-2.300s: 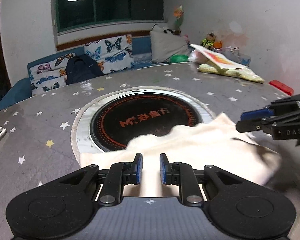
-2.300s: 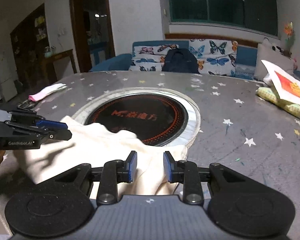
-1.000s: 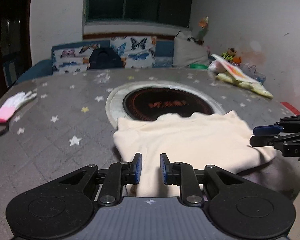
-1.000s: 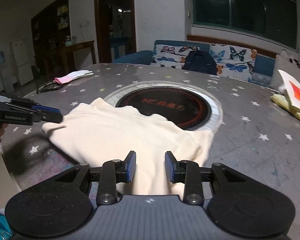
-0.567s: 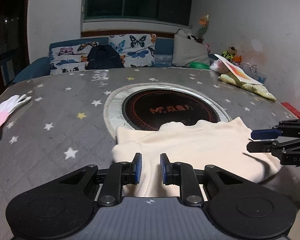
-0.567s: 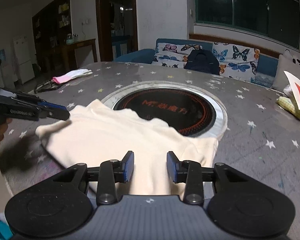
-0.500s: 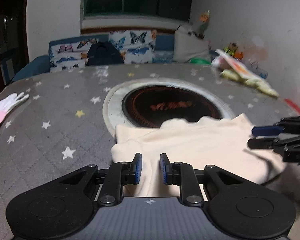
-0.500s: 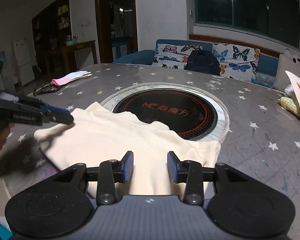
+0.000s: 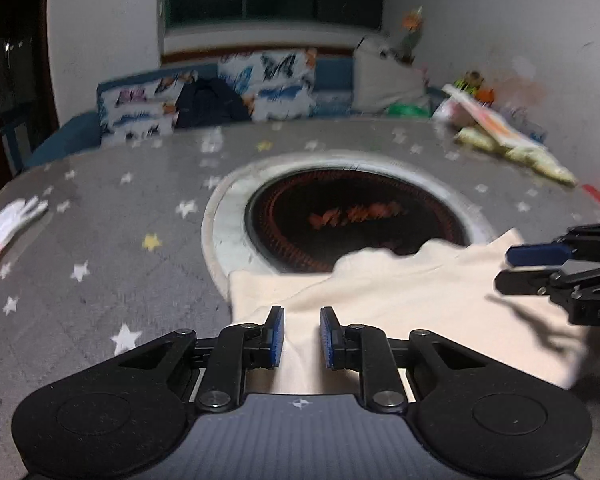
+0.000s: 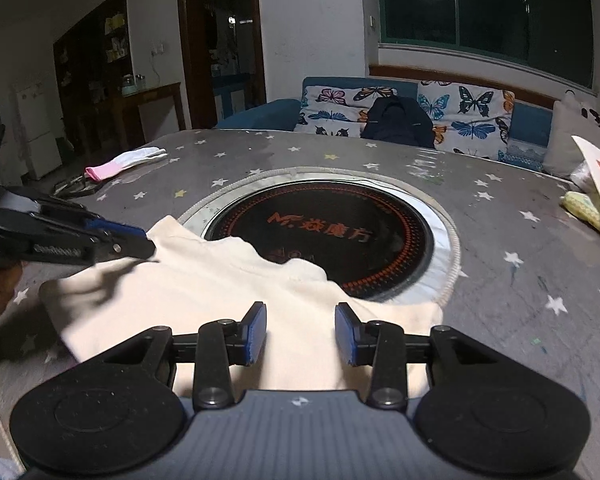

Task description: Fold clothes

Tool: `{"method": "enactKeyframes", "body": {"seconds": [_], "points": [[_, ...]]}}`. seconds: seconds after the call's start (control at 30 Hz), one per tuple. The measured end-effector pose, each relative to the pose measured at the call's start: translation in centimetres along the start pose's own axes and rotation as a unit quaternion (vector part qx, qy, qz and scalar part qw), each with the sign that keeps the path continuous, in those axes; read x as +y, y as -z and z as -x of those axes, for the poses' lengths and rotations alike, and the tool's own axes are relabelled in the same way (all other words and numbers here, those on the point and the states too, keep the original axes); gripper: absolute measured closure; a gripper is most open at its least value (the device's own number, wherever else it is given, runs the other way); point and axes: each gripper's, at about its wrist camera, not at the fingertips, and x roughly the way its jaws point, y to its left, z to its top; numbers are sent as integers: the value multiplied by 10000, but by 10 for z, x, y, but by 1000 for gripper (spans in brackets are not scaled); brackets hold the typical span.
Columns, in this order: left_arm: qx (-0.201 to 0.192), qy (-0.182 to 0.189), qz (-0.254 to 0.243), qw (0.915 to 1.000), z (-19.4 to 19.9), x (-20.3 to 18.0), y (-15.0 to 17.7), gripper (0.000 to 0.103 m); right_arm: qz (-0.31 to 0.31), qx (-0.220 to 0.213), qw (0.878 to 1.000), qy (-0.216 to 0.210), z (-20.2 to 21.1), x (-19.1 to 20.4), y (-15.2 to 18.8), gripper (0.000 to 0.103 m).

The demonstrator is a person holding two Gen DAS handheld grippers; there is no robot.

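The cream garment (image 10: 204, 300) lay in the lower middle of both frames, draped over the near rim of the round black cooktop (image 10: 340, 236), while the left gripper (image 9: 300, 336) and right gripper (image 10: 300, 334) hovered over it with jaws parted and empty, apparently ready to pinch an edge for a fold.

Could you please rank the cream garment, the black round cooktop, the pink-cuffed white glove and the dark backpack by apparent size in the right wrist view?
1. cream garment, nearest, so flattered
2. black round cooktop
3. dark backpack and pink-cuffed white glove look alike; both far, left unranked
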Motion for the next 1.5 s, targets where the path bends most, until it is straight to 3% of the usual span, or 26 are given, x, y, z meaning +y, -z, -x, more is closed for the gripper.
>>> {"method": "enactKeyframes", "body": {"seconds": [0.47,0.83,0.97,1.2,1.37,1.5], "points": [[-15,-35,217,9998,9,-1,2,79,-44,143,9999,-1,-10,5,4,60],[-113,-195,427,9988,32,-6,8,50,73,72,9998,-176,1,29,9,43],[-45,-297,503,9983,35,-9,11,38,41,73,9998,-185,-1,34,13,28],[118,-481,664,9966,34,-11,13,18,45,39,9999,-155,-5,34,17,17],[202,-599,727,9954,34,-12,14,7,83,41,9998,-203,-10,38,17,0],[242,-636,786,9946,34,-13,14,0,142,75,9997,-189,-13,42,18,0]]}}
